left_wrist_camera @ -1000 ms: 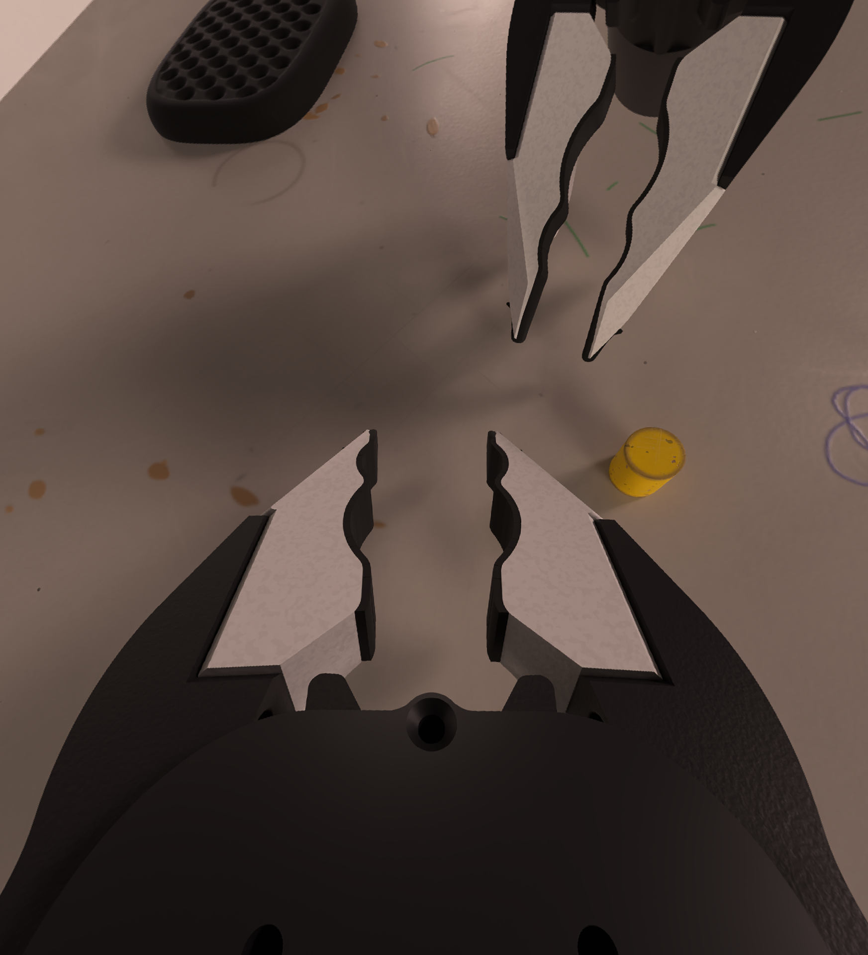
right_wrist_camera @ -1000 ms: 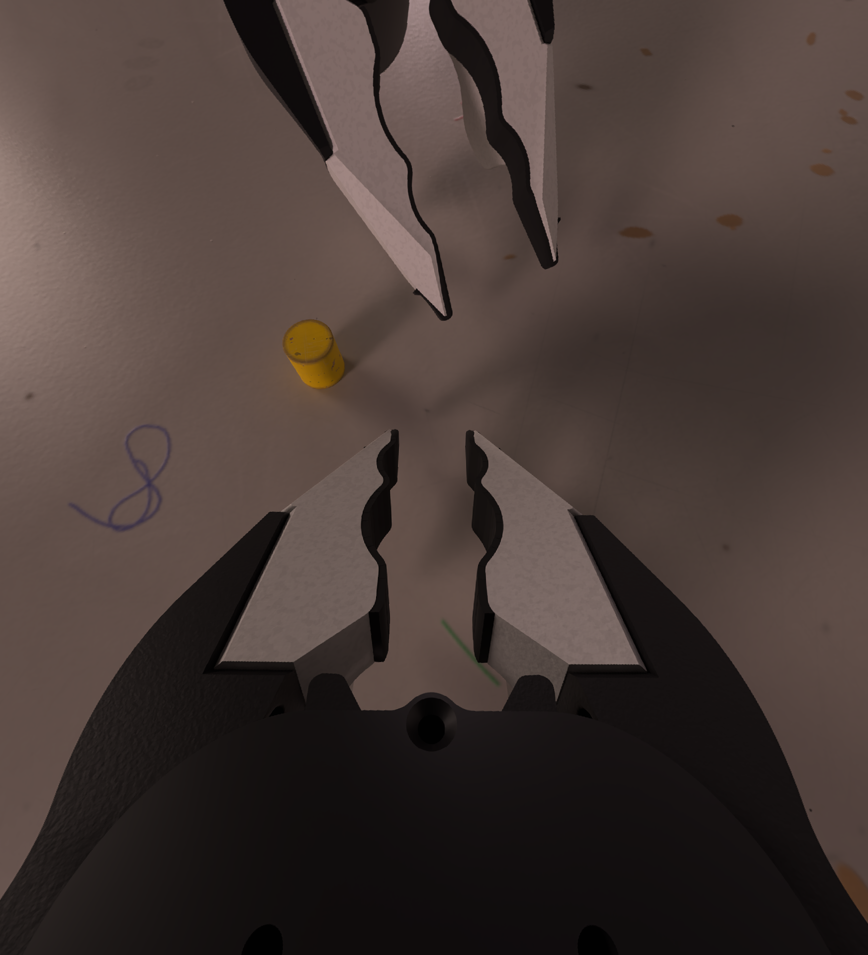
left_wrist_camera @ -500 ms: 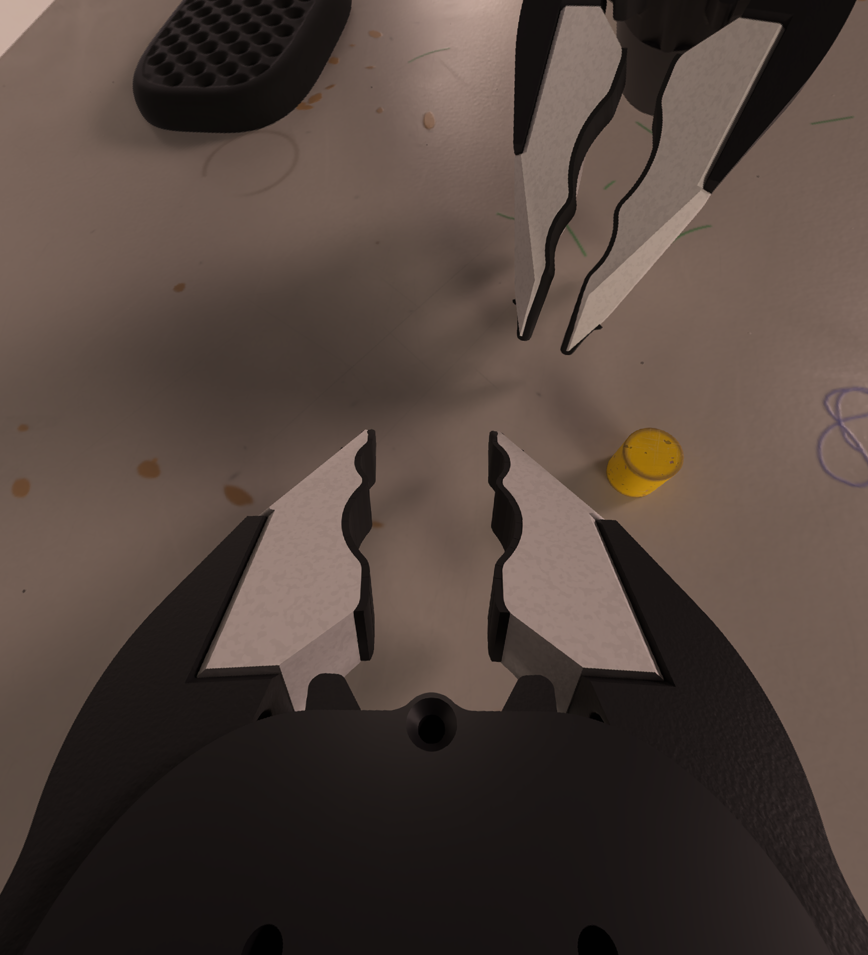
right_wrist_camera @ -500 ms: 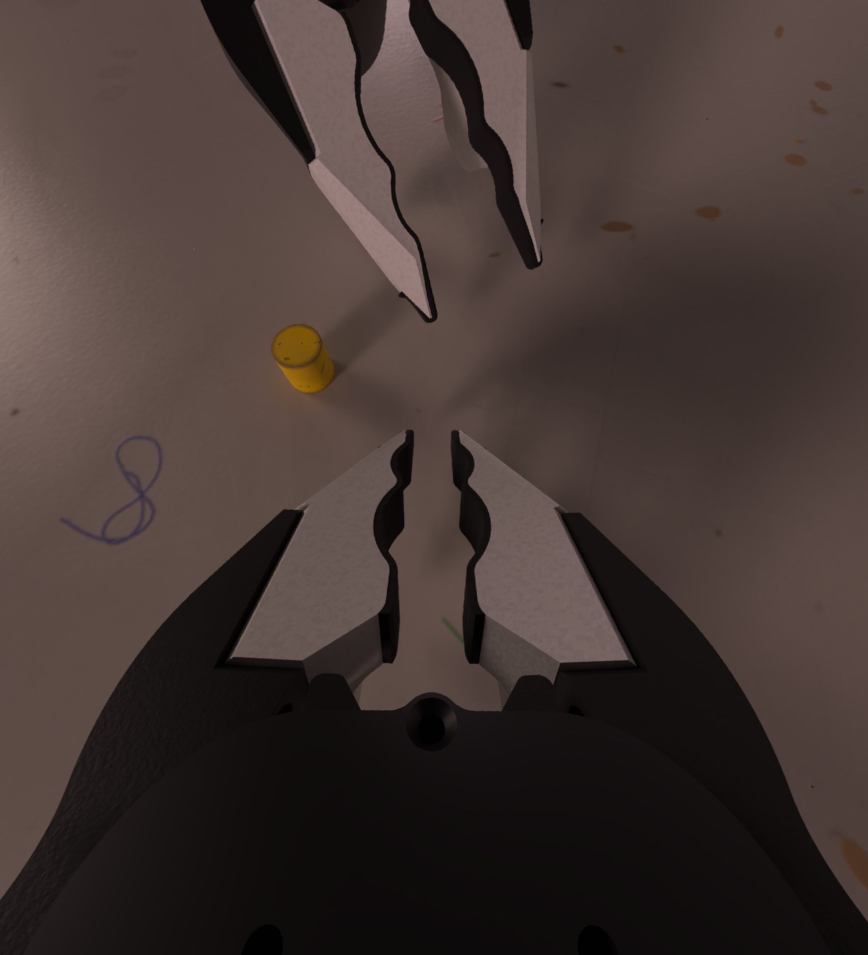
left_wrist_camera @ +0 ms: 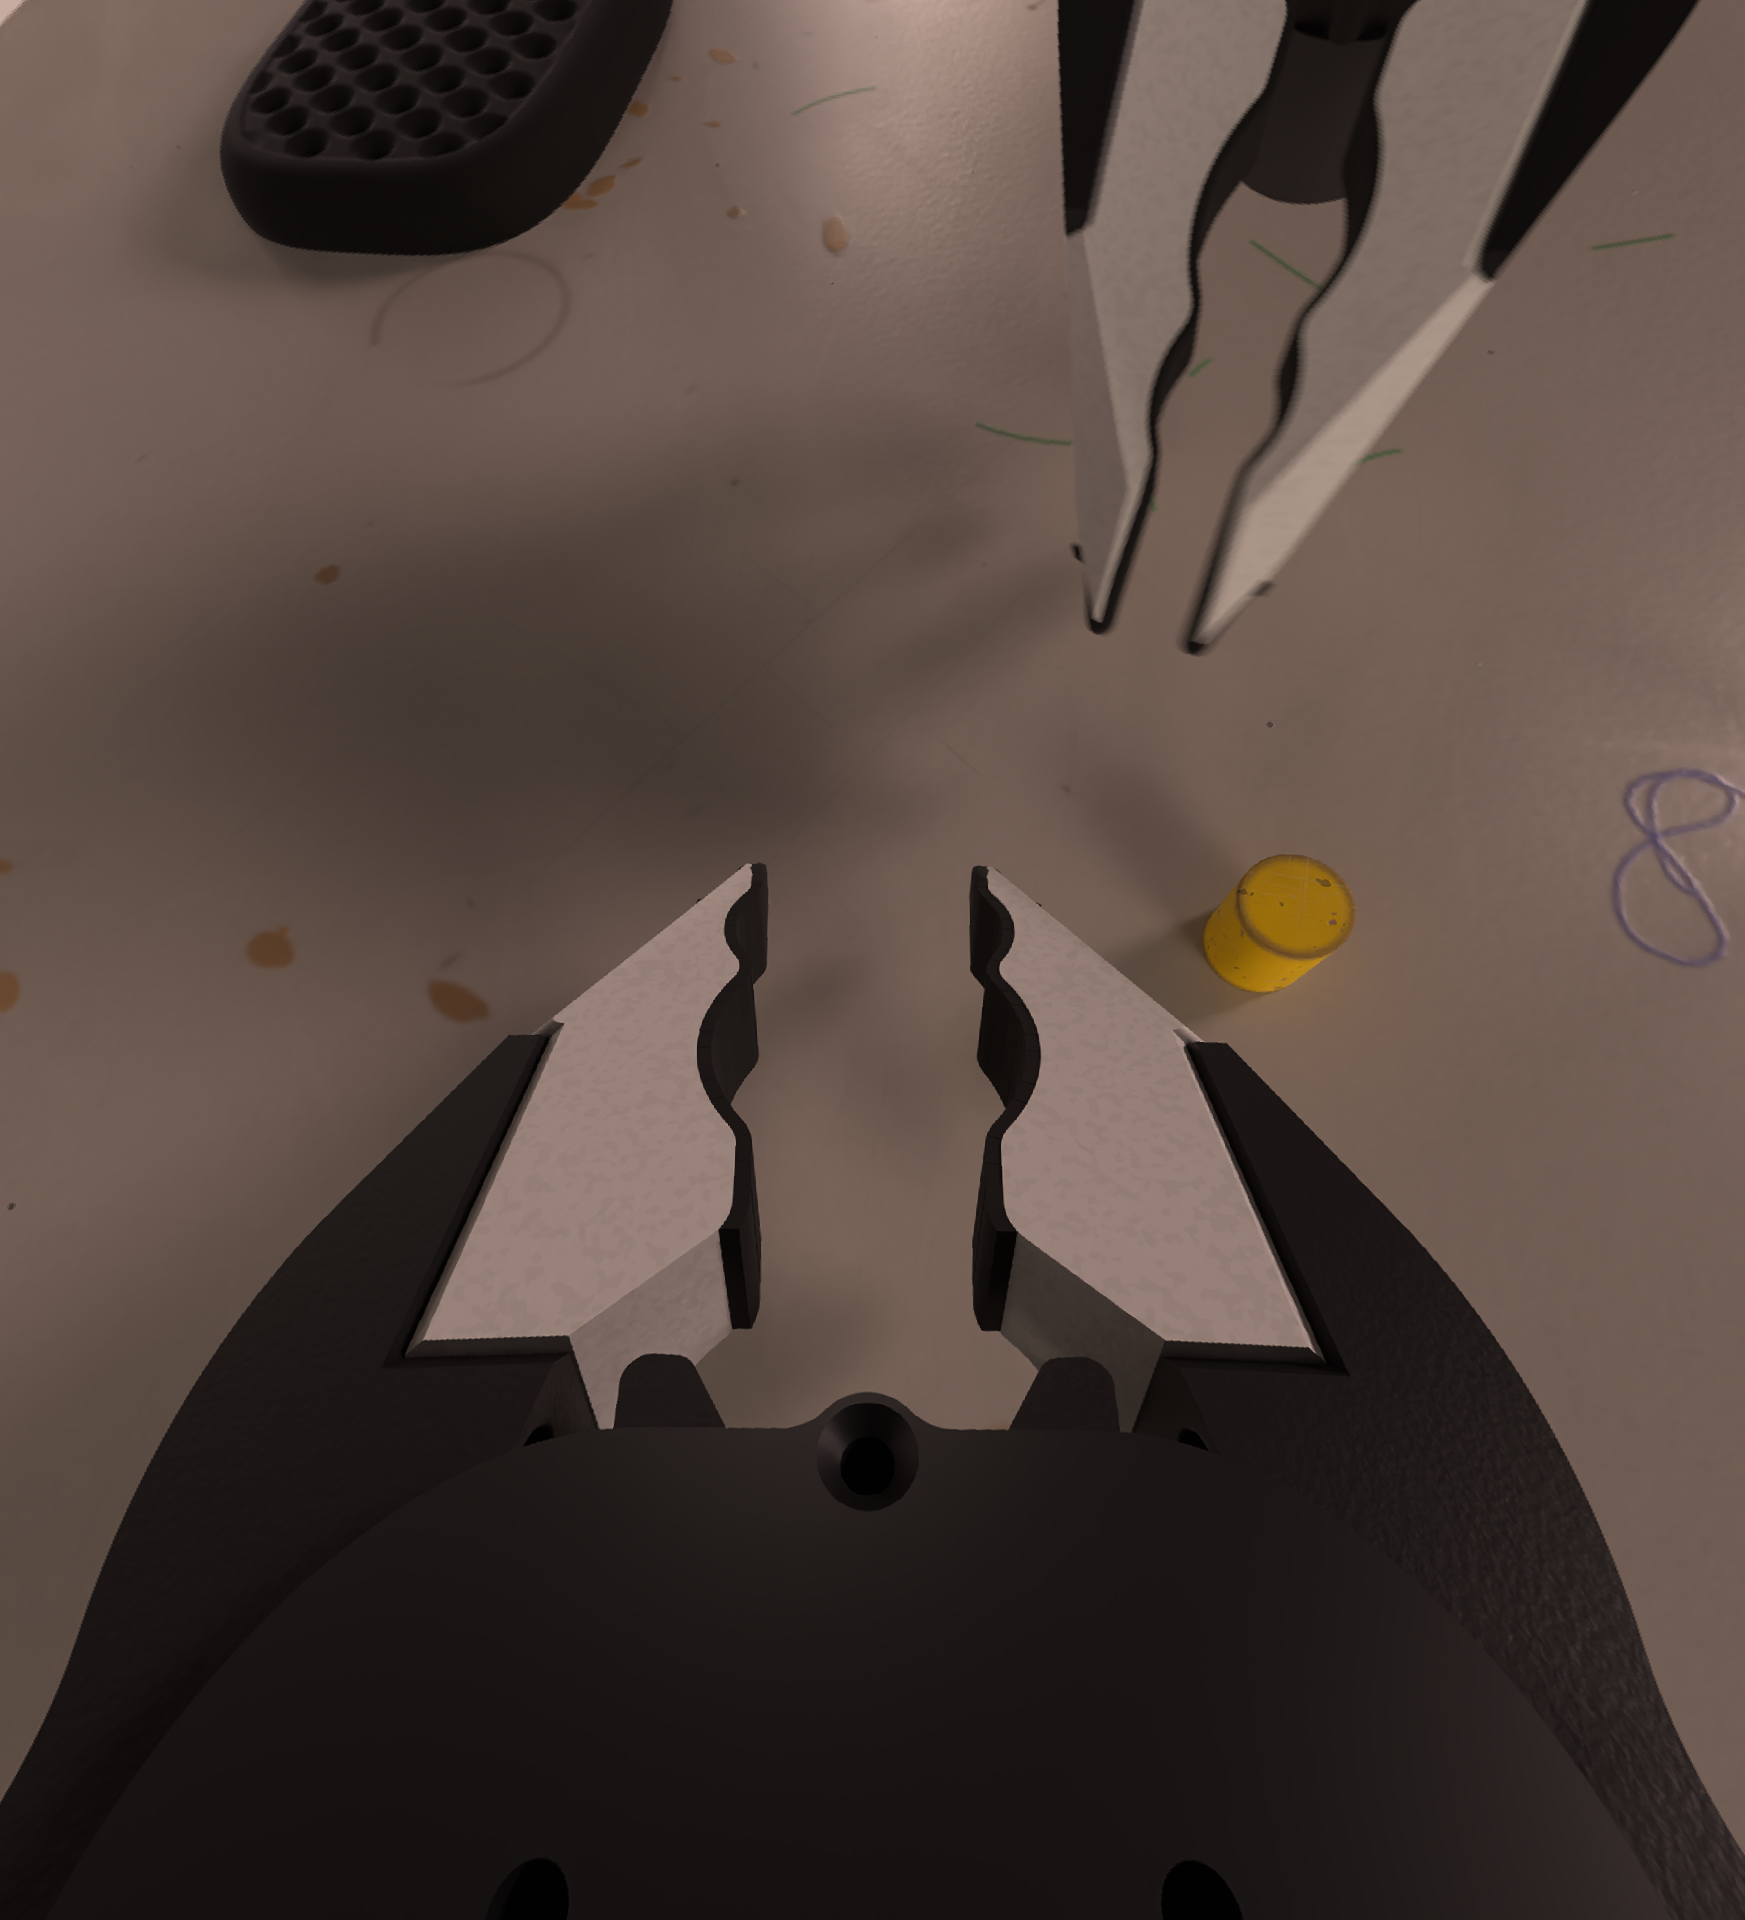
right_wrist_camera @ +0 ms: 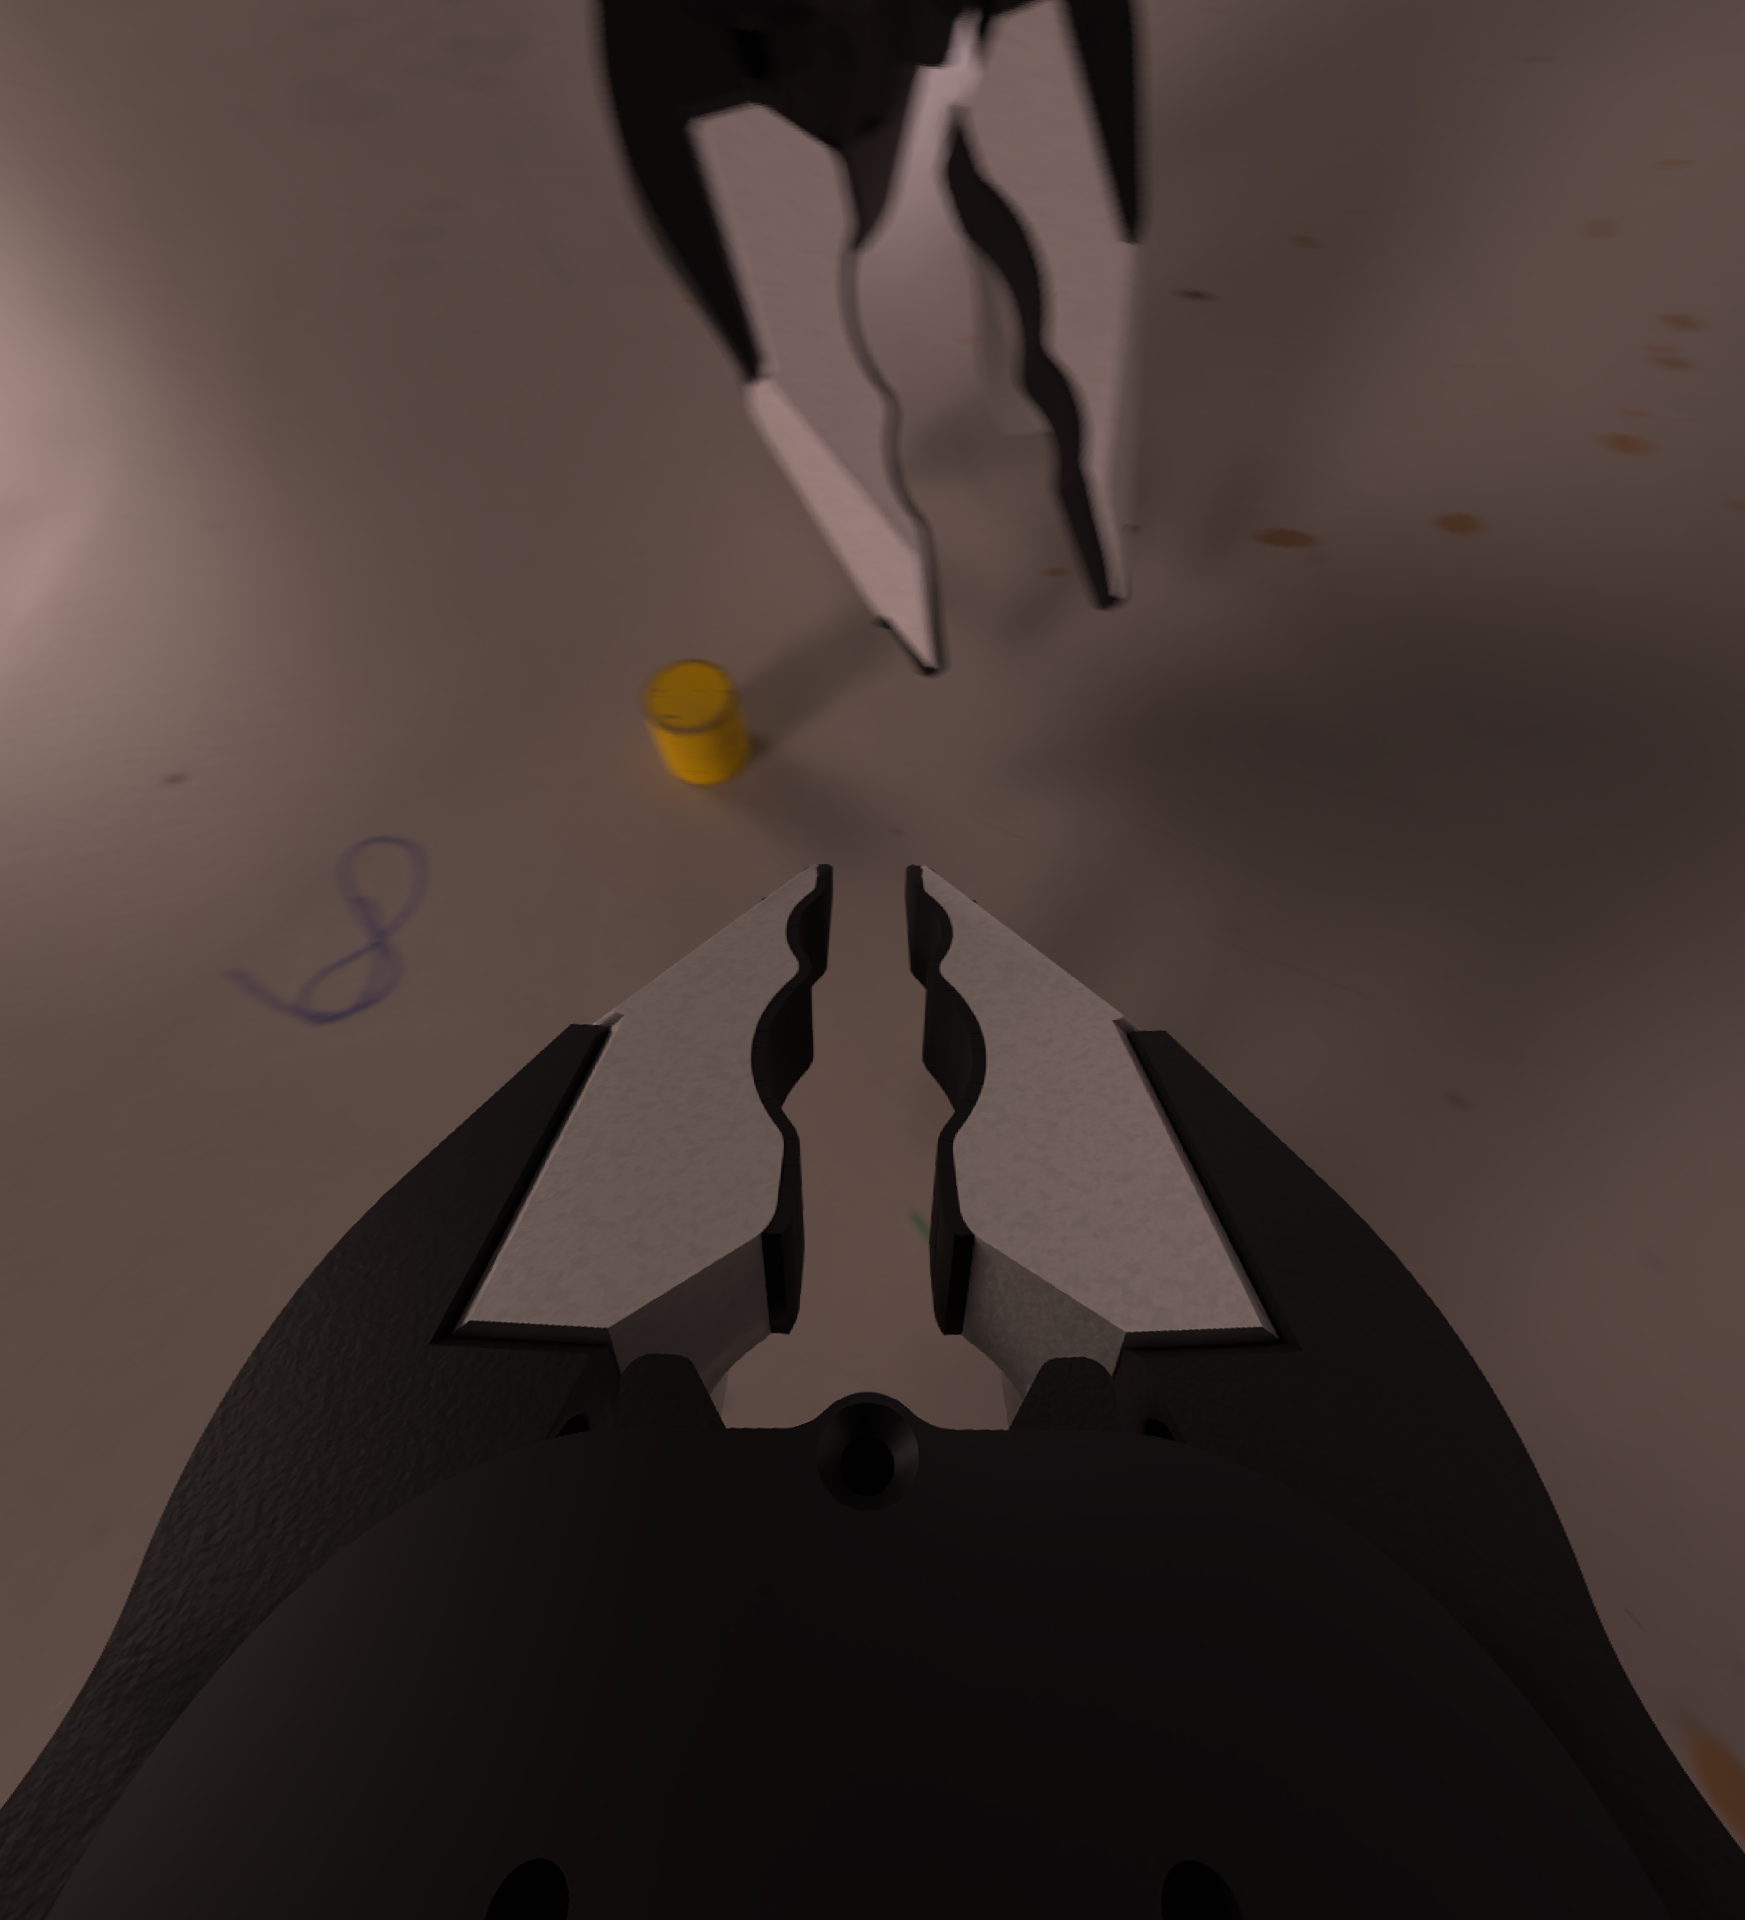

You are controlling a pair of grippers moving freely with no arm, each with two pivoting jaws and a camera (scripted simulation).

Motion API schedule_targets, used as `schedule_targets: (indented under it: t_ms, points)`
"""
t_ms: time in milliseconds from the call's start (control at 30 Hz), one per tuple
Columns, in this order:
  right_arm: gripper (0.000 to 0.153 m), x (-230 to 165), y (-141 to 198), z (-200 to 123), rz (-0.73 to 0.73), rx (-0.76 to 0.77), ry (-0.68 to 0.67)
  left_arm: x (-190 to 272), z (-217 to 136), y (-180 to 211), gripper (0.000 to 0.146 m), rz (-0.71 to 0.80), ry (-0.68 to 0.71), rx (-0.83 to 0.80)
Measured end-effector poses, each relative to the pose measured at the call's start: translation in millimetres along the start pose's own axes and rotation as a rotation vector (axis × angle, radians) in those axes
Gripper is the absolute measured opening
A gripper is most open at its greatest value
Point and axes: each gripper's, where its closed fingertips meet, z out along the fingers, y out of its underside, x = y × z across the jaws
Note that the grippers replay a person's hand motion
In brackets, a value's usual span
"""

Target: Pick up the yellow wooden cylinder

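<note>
Item: yellow wooden cylinder (left_wrist_camera: 1278, 925), standing upright on the grey-brown tabletop (left_wrist_camera: 639, 623), untouched by either gripper.

Left gripper (left_wrist_camera: 868, 883): fingers well apart, empty; cylinder lies just right of its right fingertip, outside the gap.

Right gripper (right_wrist_camera: 868, 878): fingers close together with a narrow gap, empty; cylinder sits ahead and to its left, apart from the tips.

Other: black perforated pad (left_wrist_camera: 432, 114) at far left; blue thread loop (left_wrist_camera: 1668, 883) right of the cylinder; orange stains (left_wrist_camera: 270, 948) scattered.

Progress: nothing grasped. By my reading, approach is under way; alignment, closing and lifting all remain.
</note>
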Motion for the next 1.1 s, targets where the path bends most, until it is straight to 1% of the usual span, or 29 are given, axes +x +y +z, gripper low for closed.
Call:
schedule_targets:
  t_ms: [67, 133, 200, 233, 333, 433, 600, 700, 800, 933, 1100]
  points:
    - [0.021, -16, -4, 2, 0.002, 0.012, -0.112, 0, 0, 0, 0.039, 0.0, 0.0, 0.0]
    - [0.028, -30, -8, 7, -0.012, 0.018, -0.186, 0, 0, 0, 0.039, -0.001, 0.001, 0.0]
    - [0.034, -40, -10, 14, -0.043, 0.0, -0.221, 0, 0, 0, 0.039, -0.003, 0.002, -0.001]
    - [0.035, -43, -10, 18, -0.061, -0.023, -0.227, 0, 0, 0, 0.039, -0.003, 0.002, -0.002]
    - [0.032, -42, -6, 28, -0.098, -0.093, -0.183, 0, 0, 0, 0.039, -0.004, 0.003, -0.002]
    - [0.029, -36, -6, 32, -0.102, -0.098, -0.138, 0, 0, 0, 0.039, -0.004, 0.004, -0.002]
    - [0.024, -34, -9, 33, -0.104, -0.085, -0.112, 0, 0, 0, 0.038, -0.006, 0.008, -0.003]
    - [0.027, -36, -18, 37, -0.117, -0.063, -0.102, 0, 0, 1, 0.038, -0.009, 0.012, -0.005]
    - [0.029, -37, -16, 44, -0.118, -0.101, -0.089, 0, 0, 1, 0.038, -0.012, 0.015, -0.007]
    - [0.029, -38, -17, 48, -0.082, -0.094, -0.105, 1, 1, 1, 0.038, -0.012, 0.018, -0.008]
    - [0.025, -36, -18, 51, -0.061, -0.107, -0.082, 1, 1, 1, 0.038, -0.013, 0.019, -0.008]
